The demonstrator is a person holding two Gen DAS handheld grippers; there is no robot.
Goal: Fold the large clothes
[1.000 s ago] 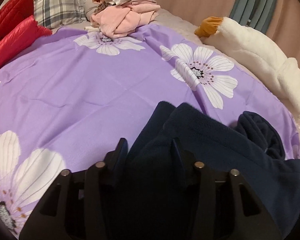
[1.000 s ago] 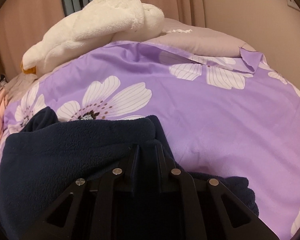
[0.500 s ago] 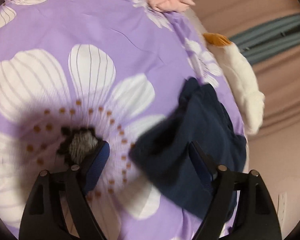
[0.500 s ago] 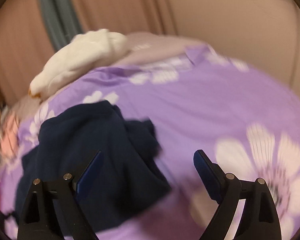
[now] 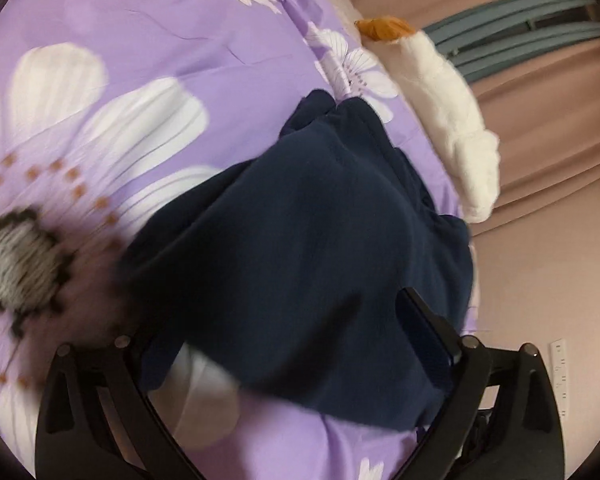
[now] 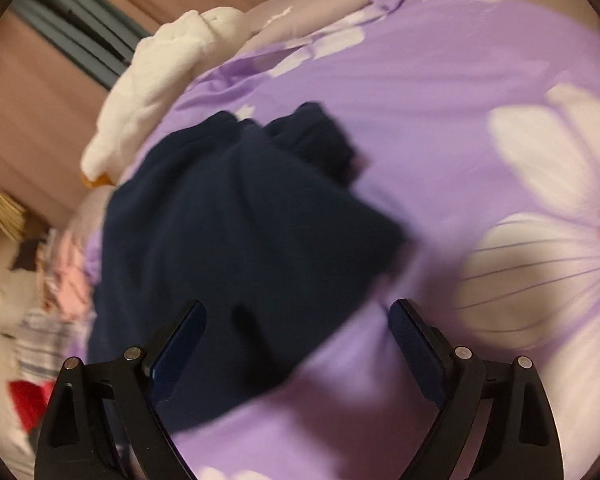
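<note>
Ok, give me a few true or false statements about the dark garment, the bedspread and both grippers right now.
1. The navy fleece garment lies on a purple floral bedspread. True.
2. The right gripper is clamped shut on the garment. False: its fingers stand wide open, pressing nothing.
3. The left gripper is open. True.
4. The white plush toy sits on top of the garment. False: it lies beside it at the bed's edge.

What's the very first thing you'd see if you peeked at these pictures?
The dark navy fleece garment stands out, lying bunched in the middle of a purple bedspread printed with huge white flowers. Beyond it, along the bed's far edge, lies a fluffy white plush toy with an orange tip. Both grippers, left gripper and right gripper, have just been opening and now stand wide, pressing on nothing.
</note>
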